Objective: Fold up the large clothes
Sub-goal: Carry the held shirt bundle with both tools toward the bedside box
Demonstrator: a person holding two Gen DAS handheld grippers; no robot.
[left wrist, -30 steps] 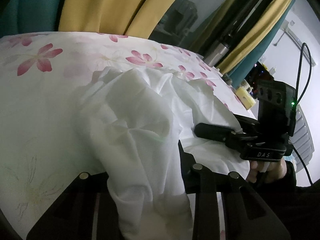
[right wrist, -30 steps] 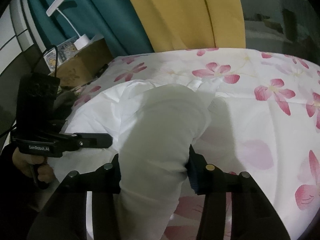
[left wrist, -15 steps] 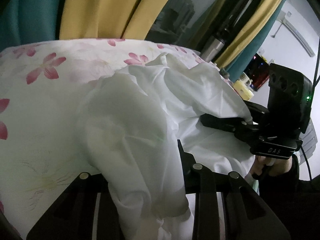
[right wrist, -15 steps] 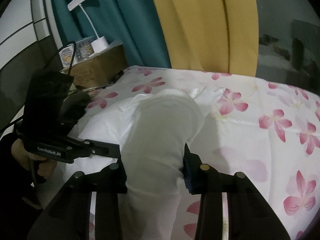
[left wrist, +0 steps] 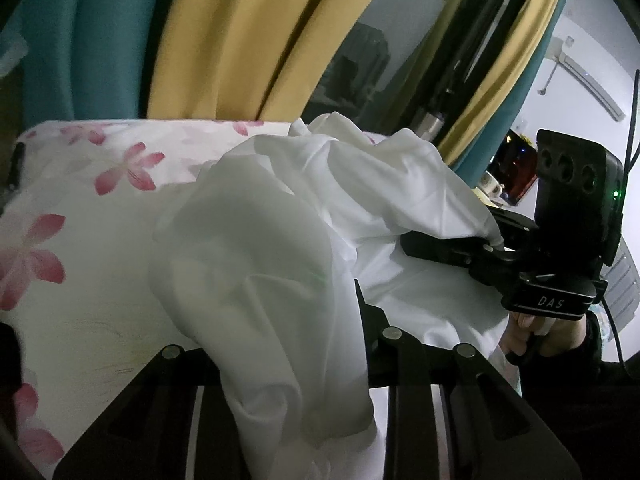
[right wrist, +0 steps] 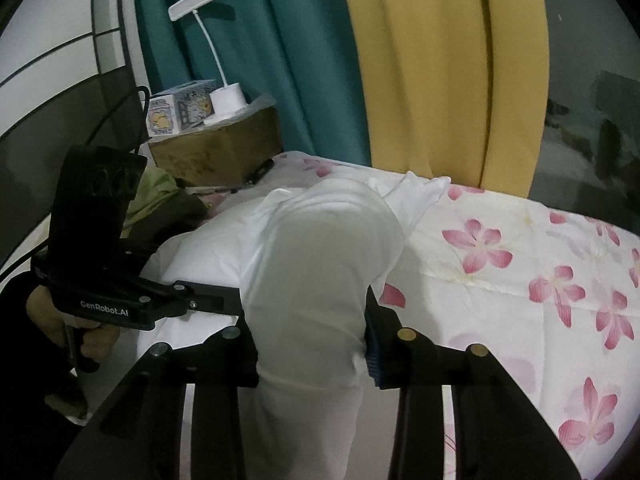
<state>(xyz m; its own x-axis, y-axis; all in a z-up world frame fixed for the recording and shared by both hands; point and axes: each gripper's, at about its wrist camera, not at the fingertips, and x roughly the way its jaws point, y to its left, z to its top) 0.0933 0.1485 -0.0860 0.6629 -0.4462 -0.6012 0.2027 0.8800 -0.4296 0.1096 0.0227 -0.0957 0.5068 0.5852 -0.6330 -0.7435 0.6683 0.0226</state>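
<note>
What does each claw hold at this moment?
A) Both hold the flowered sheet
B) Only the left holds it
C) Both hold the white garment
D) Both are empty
C: white garment is bunched between the fingers of the left claw and the right claw.

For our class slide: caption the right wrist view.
Both grippers, right and left, hold a white garment above a floral bedsheet.

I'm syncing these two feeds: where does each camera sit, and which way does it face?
Left wrist: on the left gripper, looking along its fingers over the white garment and floral bedsheet to the curtains; the right gripper and hand show at right.
Right wrist: on the right gripper, facing bed and curtains; the left gripper and hand show at left.
Shared: garment, bedsheet, curtains.
</note>
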